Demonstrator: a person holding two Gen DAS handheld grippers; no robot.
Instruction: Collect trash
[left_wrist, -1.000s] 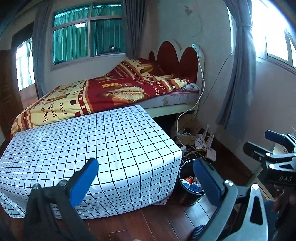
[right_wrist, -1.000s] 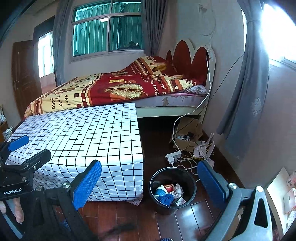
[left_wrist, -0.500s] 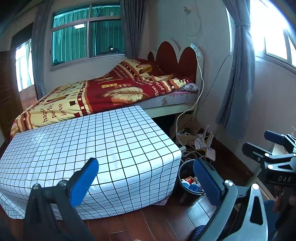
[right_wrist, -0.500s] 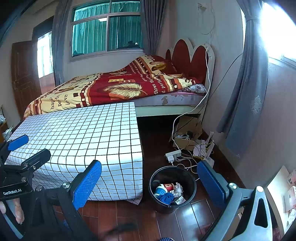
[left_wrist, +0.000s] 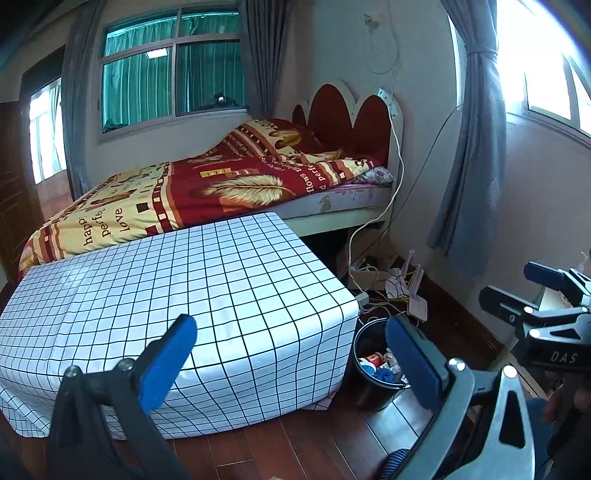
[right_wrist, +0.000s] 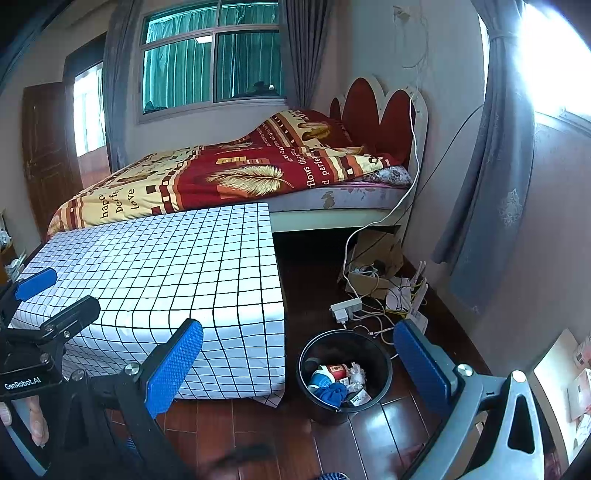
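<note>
Hovering above a wooden floor, left gripper (left_wrist: 290, 363) and right gripper (right_wrist: 297, 365) both spread wide — nothing held, black bin (right_wrist: 376, 354) of trash (right_wrist: 338, 380) beside a checked table (right_wrist: 166, 266).

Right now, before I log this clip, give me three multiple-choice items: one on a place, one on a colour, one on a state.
1. Where does the black bin stand?
A. on the checked table
B. on the floor by the checked table
C. on the bed

2. What colour are the pads of the right tongs?
A. blue
B. red
C. green

3. What state are the left tongs in?
A. shut on a cup
B. shut, empty
C. open, empty

Key: 1 B, it sits on floorboards at the cloth's corner; 2 A, both pads are blue; 3 C, the jaws stand apart with nothing between.
</note>
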